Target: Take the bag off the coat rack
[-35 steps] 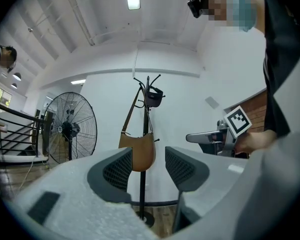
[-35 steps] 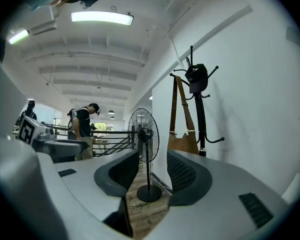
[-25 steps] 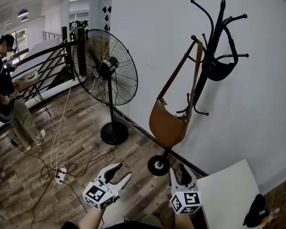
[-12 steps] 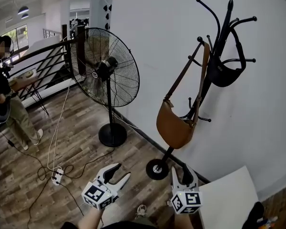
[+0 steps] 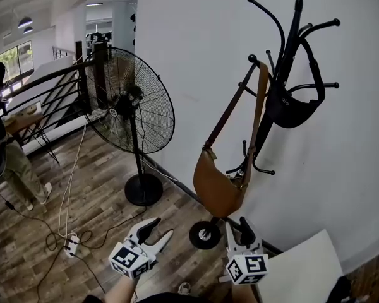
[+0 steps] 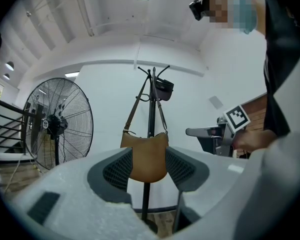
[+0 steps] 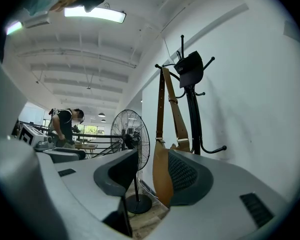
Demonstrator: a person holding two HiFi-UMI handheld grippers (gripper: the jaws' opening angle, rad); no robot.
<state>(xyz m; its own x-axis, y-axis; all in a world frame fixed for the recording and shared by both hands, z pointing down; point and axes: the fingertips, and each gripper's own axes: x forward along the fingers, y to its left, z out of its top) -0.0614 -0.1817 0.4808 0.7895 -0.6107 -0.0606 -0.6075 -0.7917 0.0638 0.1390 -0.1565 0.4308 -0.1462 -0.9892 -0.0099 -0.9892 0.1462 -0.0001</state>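
Tan leather shoulder bag (image 5: 218, 188) is still on the black metal coat rack (image 5: 289, 40), which stands against the far white wall. Its strap is looped over an upper peg on the rack's left side. The body hangs low beside the pole, above the round base. Nothing is off yet, so I'd call this the approach stage.

Left gripper (image 5: 162, 227) is at near centre with its jaws spread and nothing between the pads. Its own view only frames the bag well beyond them. Right gripper (image 5: 236, 225) is just to its right. Its jaws have just been opening wider and are also empty, with bag and strap showing past the pads, well apart. Both point towards the rack and neither touches bag or strap.

Left to do:
- close in on the rack
- take hold of the strap or body
- lift the strap up off the peg
- carry the bag clear

A small black pouch (image 5: 292, 109) hangs on the rack's right-side pegs. I take the tan bag as the target, since both gripper views line up on it. The black pedestal fan (image 5: 131, 101) stands left of the rack, well apart from it. The white table corner (image 5: 303, 267) is at near right.
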